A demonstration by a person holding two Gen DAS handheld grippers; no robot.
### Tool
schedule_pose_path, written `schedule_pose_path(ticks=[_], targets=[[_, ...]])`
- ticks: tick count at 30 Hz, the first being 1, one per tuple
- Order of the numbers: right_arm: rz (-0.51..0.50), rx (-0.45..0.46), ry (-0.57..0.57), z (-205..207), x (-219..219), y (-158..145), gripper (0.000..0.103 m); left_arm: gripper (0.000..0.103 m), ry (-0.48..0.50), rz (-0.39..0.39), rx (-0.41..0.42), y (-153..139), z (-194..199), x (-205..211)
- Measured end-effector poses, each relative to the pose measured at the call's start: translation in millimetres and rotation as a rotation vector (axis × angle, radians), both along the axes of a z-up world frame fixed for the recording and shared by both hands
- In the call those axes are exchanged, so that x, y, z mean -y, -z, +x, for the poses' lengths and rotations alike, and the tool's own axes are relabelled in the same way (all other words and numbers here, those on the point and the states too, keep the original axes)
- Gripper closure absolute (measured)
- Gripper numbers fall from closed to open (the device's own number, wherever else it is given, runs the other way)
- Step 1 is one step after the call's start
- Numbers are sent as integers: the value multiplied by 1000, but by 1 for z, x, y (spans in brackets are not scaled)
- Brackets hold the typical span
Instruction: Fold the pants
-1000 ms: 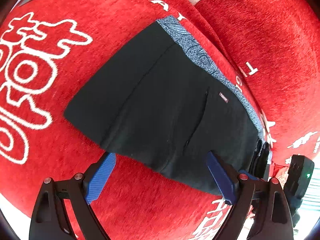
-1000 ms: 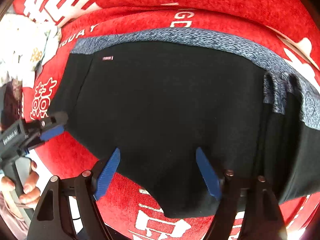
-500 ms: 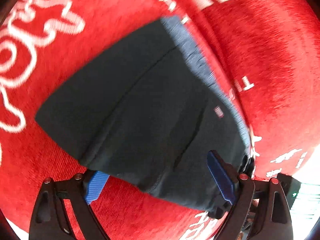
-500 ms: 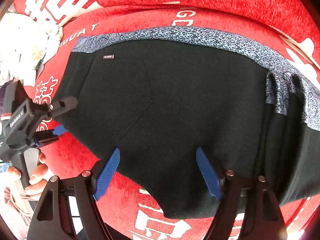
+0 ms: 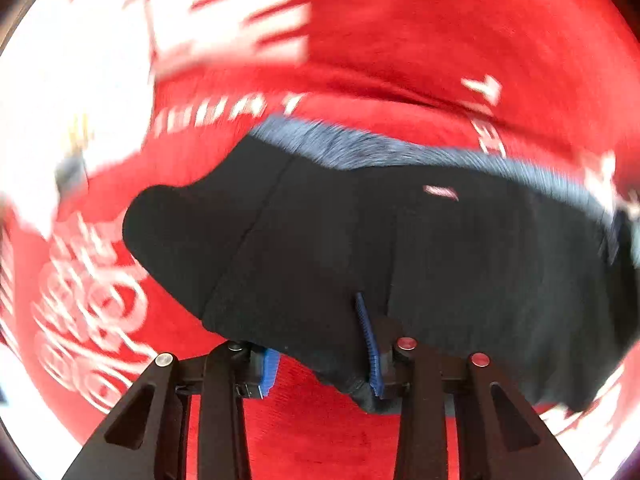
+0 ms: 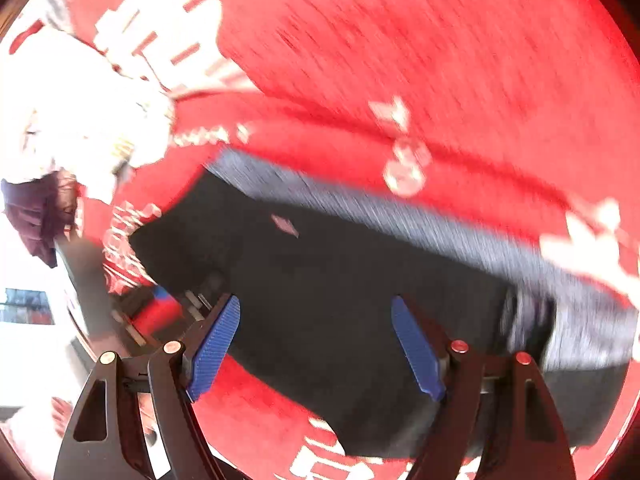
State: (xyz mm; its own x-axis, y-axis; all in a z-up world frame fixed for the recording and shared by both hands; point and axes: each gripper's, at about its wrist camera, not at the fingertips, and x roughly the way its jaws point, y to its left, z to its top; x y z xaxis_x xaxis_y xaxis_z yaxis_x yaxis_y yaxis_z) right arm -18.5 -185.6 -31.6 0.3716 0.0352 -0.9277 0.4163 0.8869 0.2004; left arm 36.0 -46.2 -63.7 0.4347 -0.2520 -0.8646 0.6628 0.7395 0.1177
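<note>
- While its blue pads have just been closing, the left claw sits at the bottom centre of the left wrist view with the near hem of the black pants bunched between them; the right pad presses into the cloth, and the left pad is mostly hidden under the hem.
- From that pinch the pants spread up and to the right across the middle of the frame, a seam running diagonally through the left part.
- A grey-blue patterned waistband edges the top of the pants, and a small pale label shows just below it.
- Under the pants lies a red cloth with white lettering, filling most of the frame; whether it covers a table or something else cannot be told, and the whole view is blurred.
- In the right wrist view the right claw stands at the bottom centre, its blue pads wide apart and clear of the cloth, nothing gripped.
- Beyond its pads the pants lie across the middle and right of the frame, the waistband slanting from upper left down to the right edge.
- At the right edge folded layers of the pants stack up.
- At the left of this view, dark gear beside the hem is too blurred to identify.
</note>
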Motion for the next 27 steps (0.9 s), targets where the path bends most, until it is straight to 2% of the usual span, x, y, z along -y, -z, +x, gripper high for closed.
schedule_pose_path(ticks=[1,4,7,9,11,15,16,17,18,20,24,27], targets=[[35,14,-29,18,1,-9,21,67,45,44,74,0,-11,6],[147,1,-104,64,-6,-17,21,67,134,123,209,4,-29,8],[265,-117,-225,120,-29,-4,21,67,186,176,293,8,-40,16],[293,-189,-299,144,-49,8,21,67,197,185,312,10,-43,17],[263,-272,-367,165,-72,24,21,67,192,183,309,7,-42,19],[275,-417,-393,183,-93,60,23,67,189,177,307,5,-37,17],[272,-434,-386,183,-93,66,32,67,192,180,314,5,-37,17],[269,-440,-383,182,-92,69,73,67,193,184,317,6,-37,17],[270,-439,-375,181,-90,70,79,67,192,187,313,5,-39,17],[270,-383,-346,172,-80,60,83,67,209,176,337,-4,-48,18],[349,-226,-323,140,-53,22,83,67,242,140,389,-37,-72,26],[421,-99,-269,104,-22,-13,83,67,276,87,424,-73,-96,42]])
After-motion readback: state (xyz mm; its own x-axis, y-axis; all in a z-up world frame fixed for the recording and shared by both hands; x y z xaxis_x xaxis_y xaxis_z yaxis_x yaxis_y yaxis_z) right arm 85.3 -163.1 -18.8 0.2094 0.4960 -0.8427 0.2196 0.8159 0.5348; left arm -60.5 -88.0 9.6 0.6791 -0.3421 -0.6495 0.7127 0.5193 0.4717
